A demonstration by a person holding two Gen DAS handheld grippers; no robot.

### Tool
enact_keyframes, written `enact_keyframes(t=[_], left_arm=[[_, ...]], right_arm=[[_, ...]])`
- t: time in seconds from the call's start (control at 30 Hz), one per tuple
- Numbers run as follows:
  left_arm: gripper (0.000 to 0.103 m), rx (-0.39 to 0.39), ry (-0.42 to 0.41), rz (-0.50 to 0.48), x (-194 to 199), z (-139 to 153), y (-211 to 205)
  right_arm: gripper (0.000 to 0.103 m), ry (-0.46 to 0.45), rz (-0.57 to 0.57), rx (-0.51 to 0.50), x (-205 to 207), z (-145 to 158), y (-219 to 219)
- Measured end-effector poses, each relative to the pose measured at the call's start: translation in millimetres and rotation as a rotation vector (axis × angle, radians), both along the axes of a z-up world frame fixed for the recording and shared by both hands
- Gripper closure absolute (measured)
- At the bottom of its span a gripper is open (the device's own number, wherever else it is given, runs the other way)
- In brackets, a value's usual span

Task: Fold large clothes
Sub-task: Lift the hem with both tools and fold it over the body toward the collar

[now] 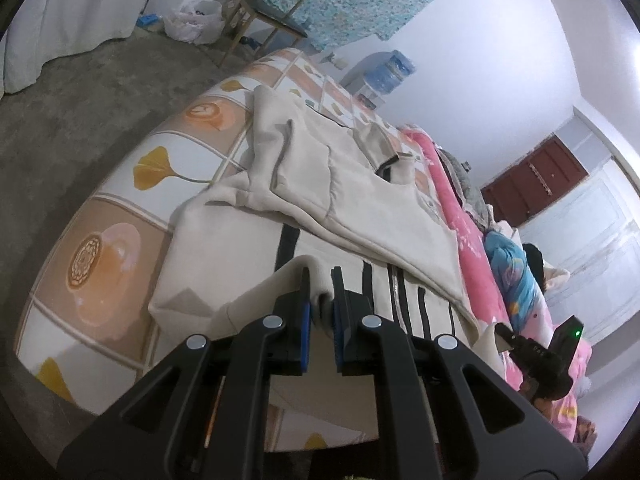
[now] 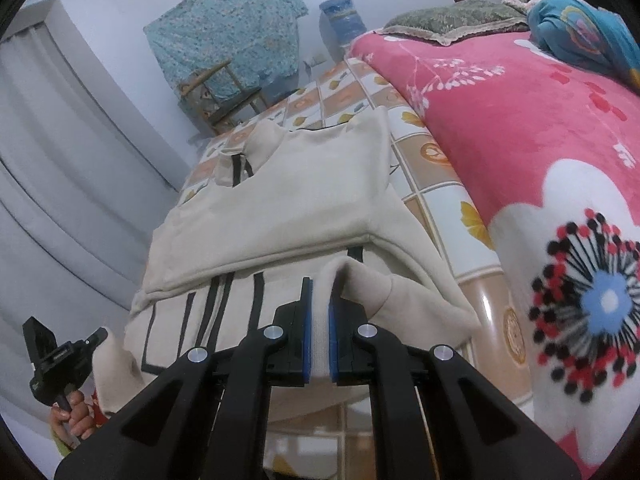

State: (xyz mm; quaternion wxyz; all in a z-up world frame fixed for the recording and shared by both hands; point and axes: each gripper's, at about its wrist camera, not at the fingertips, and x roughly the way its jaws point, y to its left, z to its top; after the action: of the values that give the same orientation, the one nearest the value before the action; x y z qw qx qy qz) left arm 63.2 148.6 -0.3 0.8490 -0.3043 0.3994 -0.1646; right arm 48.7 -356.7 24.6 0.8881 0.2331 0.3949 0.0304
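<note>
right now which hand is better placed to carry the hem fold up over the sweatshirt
Neither alone: both are placed. The left gripper and right gripper each pinch a hem corner of the cream sweatshirt, so lift together.

both grippers clamped, pitched down.
i see the left gripper with jaws closed on a pinch of the cream garment, and the right gripper closed the same way on its near hem. from the right wrist view, a hand grips the left gripper's handle at lower left.
</note>
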Motion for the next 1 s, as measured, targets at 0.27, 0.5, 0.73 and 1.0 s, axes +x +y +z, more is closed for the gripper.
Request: enact_keyframes(t=[0.27,0.5,0.73,1.0], left_arm=[[0.095,0.070,0.021,0.072,35,-8,2],[0.095,0.143,0.050,0.112,57,-27,3],[0.092,0.200,0.040,0.121,59,-30,-2],[0.067,0.342,-0.049,0.163,49,-7,-8]], right_arm=[[0.096,0.030,-0.028,-0.002,32,-20,-5],[0.096,0.059,-0.068,0.043,46,-41,-19],[0.096,0.057,-0.086,0.046,45,-45,-21],[0.094,0.037,-0.117,0.008,35,-38,-21]])
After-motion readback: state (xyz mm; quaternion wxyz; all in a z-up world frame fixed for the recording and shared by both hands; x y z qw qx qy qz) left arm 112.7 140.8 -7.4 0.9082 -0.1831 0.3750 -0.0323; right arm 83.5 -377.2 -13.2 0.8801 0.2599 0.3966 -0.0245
